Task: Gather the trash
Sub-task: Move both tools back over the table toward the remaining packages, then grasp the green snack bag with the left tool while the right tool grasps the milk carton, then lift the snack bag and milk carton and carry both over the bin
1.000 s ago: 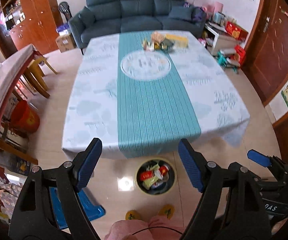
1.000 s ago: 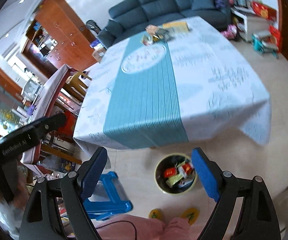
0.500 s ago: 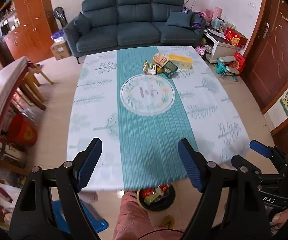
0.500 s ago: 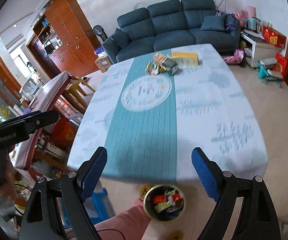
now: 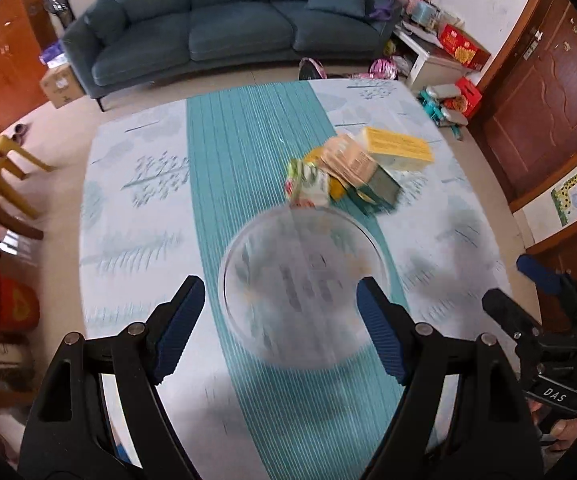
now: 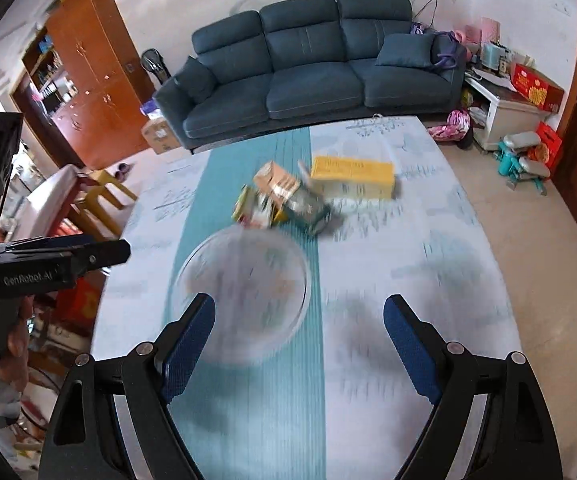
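Note:
A pile of trash lies on the far half of the table: a yellow box (image 5: 398, 148) (image 6: 352, 178), a tan carton (image 5: 348, 158) (image 6: 278, 182), a dark green box (image 5: 376, 192) (image 6: 308, 206) and a green-white wrapper (image 5: 308, 186) (image 6: 252, 210). My left gripper (image 5: 280, 332) is open and empty over the round print on the tablecloth (image 5: 302, 280). My right gripper (image 6: 300, 356) is open and empty, to the right of the left one, short of the pile. The view is motion-blurred.
The table (image 6: 428, 280) has a white cloth with a teal runner. A dark blue sofa (image 6: 308, 68) stands behind it. Yellow stools (image 5: 12, 164) and a wooden table are at the left, a wooden door (image 5: 548, 92) and toys at the right.
Both grippers have risen from the floor bin and moved forward over the table toward the pile. The bin with trash is out of view now. Both stay open.

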A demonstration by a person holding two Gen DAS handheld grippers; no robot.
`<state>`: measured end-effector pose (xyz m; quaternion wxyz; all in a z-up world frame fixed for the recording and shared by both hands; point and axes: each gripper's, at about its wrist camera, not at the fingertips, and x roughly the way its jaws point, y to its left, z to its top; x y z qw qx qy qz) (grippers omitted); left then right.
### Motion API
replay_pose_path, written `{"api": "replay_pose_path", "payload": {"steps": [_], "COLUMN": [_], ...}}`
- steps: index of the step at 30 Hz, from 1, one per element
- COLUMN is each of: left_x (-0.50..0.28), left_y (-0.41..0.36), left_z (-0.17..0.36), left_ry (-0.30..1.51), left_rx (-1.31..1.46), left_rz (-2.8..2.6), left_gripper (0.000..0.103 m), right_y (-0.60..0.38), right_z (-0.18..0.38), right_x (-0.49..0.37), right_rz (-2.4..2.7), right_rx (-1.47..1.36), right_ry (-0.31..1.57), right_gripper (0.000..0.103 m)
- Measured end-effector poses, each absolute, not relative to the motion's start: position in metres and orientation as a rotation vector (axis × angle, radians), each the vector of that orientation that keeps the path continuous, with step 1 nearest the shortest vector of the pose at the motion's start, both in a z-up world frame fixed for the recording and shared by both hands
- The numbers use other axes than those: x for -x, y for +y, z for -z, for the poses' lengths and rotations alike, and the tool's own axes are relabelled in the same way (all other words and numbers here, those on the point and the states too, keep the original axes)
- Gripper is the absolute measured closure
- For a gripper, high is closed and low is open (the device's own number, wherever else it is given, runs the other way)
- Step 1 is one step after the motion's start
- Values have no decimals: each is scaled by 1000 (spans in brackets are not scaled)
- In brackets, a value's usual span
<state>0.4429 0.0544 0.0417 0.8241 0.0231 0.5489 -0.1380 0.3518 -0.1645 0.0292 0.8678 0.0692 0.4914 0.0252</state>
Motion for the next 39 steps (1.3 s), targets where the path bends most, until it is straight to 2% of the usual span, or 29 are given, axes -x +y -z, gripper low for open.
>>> {"api": "replay_pose_path", "payload": {"steps": [3, 8, 16, 17, 18, 20, 22, 23, 24, 25, 27, 39], "left_x": [-496, -556, -588, -590, -594, -598, -601, -601, -602, -602, -598, -523], "left_y": [48, 37, 23, 21, 19, 13, 10, 8, 7, 6, 5, 30], "left_z": [-7, 49, 95, 97, 101, 109, 115, 119, 124, 127, 127, 70], "left_ry": [1211, 1272, 1326, 1327, 1332, 1352, 1374, 1389, 1405, 1417, 1396, 1285], "left_rx": [-40, -18, 37, 43, 50, 64, 85, 101, 120, 136, 156, 99], "left_rz": [310, 332, 376, 384, 390, 402, 412, 417, 425, 434, 435, 401], "left_gripper": [33, 34, 44, 45, 49, 57, 71, 77, 89, 92, 95, 97], "right_y": [-159, -146, -137, -138, -139, -142, -143, -141, -140, -142, -142, -152], "right_z": [-3, 43, 106, 110, 114, 120, 122, 121, 120, 121, 119, 95], "right_x": [-409, -477, -529, -532, -537, -539, -538, -536, -533, -533, -524, -435], "right_rz": [-29, -34, -34, -40, -48, -57, -69, -71, -73, -86, -93, -78], "right_rx": [-113, -28, 45, 34, 19, -4, -15, -19, -26, -53, -83, -299], "right_ry": [1058, 1108, 1172, 1175, 1181, 1194, 1187, 1187, 1187, 1189, 1186, 1148], "right_gripper": [15, 15, 16, 21, 31, 37, 46, 57, 59, 59, 63, 64]}}
